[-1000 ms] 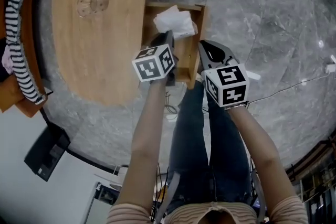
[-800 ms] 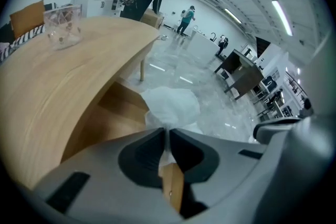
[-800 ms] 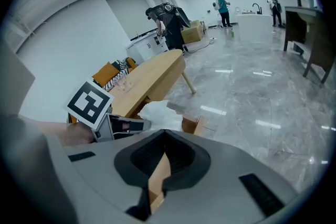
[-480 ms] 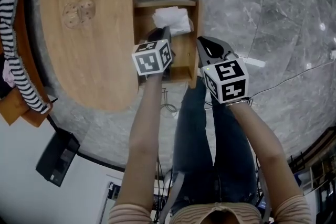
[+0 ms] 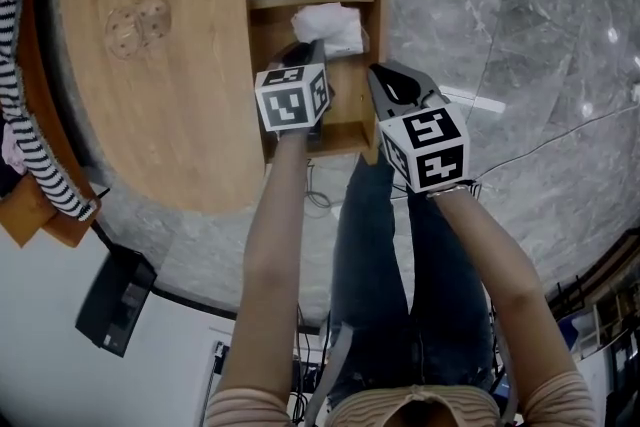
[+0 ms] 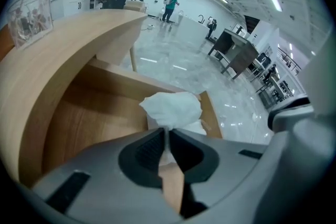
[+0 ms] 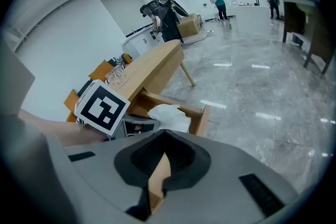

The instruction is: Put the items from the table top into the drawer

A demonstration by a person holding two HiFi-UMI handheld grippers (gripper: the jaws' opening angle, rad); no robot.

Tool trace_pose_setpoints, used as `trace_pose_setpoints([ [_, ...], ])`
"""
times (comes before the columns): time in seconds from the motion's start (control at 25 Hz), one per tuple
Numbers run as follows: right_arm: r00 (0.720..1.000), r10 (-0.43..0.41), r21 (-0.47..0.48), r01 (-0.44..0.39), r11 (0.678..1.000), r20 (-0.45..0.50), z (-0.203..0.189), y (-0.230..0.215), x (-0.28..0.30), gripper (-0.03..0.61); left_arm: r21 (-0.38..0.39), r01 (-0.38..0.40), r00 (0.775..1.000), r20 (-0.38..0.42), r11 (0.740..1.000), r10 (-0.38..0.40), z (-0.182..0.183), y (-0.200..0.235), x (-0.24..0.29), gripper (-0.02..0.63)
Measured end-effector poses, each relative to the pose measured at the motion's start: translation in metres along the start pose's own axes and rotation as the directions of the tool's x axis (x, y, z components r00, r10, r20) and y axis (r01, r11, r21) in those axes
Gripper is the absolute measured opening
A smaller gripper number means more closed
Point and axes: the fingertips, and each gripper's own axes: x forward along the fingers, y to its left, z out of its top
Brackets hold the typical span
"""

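An open wooden drawer [image 5: 373, 45] sticks out from under the curved wooden table [image 5: 170, 105]. A crumpled white tissue [image 5: 330, 23] lies in its far end. My left gripper [image 5: 305, 52] points down into the drawer, and in the left gripper view it [image 6: 166, 131] is shut on a fold of the tissue [image 6: 170, 107]. My right gripper [image 5: 375, 75] hovers over the drawer's right wall, shut with nothing in it. In the right gripper view its closed tips [image 7: 165, 137] point at the drawer [image 7: 202, 119] and the tissue [image 7: 169, 115].
A clear plastic container [image 5: 138, 23] stands on the table top. A striped garment [image 5: 25, 115] hangs on a chair at the left. A black object [image 5: 115, 300] lies on the grey floor. The person's legs [image 5: 375, 255] stand just in front of the drawer.
Both grippers have sunk towards the drawer. The left one has rolled a little and still grips the tissue.
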Motion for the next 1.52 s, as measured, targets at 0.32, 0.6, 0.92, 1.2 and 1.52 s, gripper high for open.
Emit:
trace_pose_setpoints([
  [0.32, 1.0, -0.004, 0.007, 0.004, 1.0, -0.01, 0.001, 0.004, 0.007, 0.008, 0.031, -0.008, 1.0, -0.017, 0.999, 0.009, 0.0, 0.006, 0.005, 0.043],
  [0.6, 1.0, -0.005, 0.006, 0.005, 1.0, -0.018, -0.001, 0.007, 0.009, 0.008, 0.037, -0.012, 0.999, -0.034, 0.999, 0.014, -0.004, 0.004, 0.009, 0.043],
  [0.92, 1.0, 0.002, 0.003, -0.002, 1.0, -0.015, 0.002, 0.009, 0.005, 0.008, 0.004, -0.025, 0.999, -0.036, 1.0, 0.025, -0.005, 0.002, 0.004, 0.106],
  [1.2, 1.0, 0.003, -0.003, -0.003, 1.0, 0.005, 0.013, 0.013, -0.012, 0.008, -0.049, -0.046, 0.999, 0.021, 0.998, 0.047, 0.005, -0.011, -0.023, 0.153],
  [1.52, 0.998, 0.009, -0.008, -0.008, 1.0, 0.058, 0.037, 0.02, -0.039, 0.008, -0.073, -0.052, 0.991, 0.119, 0.996, 0.061, 0.028, -0.031, -0.07, 0.153],
])
